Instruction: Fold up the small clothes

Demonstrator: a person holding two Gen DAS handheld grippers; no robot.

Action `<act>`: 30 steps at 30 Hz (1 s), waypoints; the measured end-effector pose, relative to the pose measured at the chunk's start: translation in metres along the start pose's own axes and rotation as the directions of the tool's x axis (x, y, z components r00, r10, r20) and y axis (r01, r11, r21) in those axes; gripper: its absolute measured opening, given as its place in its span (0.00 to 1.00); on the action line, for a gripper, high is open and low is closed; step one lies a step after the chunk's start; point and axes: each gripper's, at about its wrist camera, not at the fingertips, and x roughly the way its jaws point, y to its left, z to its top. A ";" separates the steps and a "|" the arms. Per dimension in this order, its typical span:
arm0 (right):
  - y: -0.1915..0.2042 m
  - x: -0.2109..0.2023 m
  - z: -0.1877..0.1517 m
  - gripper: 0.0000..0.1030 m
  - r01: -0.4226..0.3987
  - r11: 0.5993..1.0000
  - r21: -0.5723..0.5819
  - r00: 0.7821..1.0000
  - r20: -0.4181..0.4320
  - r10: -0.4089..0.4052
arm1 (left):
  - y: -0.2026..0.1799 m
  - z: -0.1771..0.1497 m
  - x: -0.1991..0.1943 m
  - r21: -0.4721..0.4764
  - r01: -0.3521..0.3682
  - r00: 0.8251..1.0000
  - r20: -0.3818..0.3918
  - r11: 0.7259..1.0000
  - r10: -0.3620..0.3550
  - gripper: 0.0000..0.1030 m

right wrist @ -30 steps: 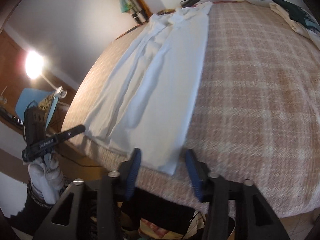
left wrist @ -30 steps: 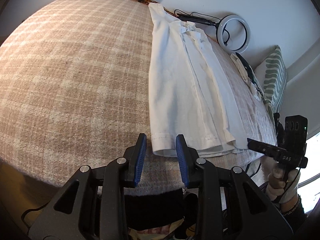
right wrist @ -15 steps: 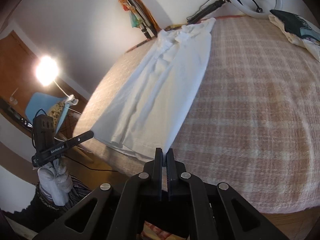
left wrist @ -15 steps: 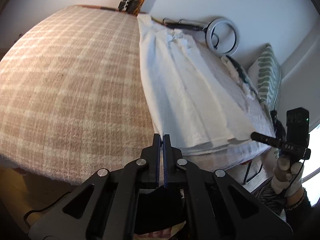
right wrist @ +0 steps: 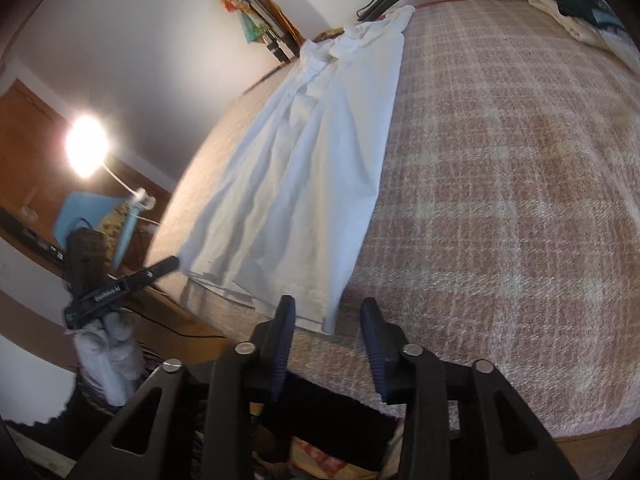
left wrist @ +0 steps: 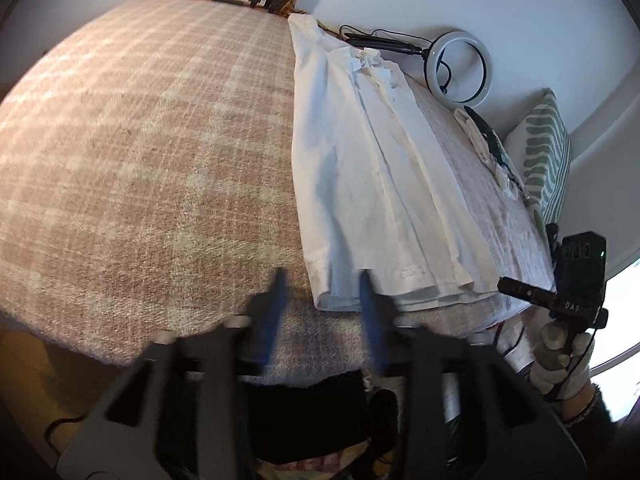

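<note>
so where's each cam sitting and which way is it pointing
Left wrist: on the left gripper, facing along the plaid bed at the white garment hem; shows its open blue-padded fingers, plus the right gripper in a gloved hand.
Right wrist: on the right gripper, facing the hem's other corner from the opposite side; shows its open fingers, plus the left gripper.
Shared: garment, bed, ring light.

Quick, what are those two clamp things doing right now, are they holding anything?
Left gripper: open, holding nothing, jaws on either side of the white shirt's hem corner.
Right gripper: open, holding nothing, at the other hem corner.
</note>
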 end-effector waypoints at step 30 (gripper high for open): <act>-0.001 0.006 0.083 0.01 -0.136 0.988 0.080 0.981 0.150 0.123 | -0.017 0.101 0.013 -0.086 0.091 0.994 0.075 0.992 -0.085 0.00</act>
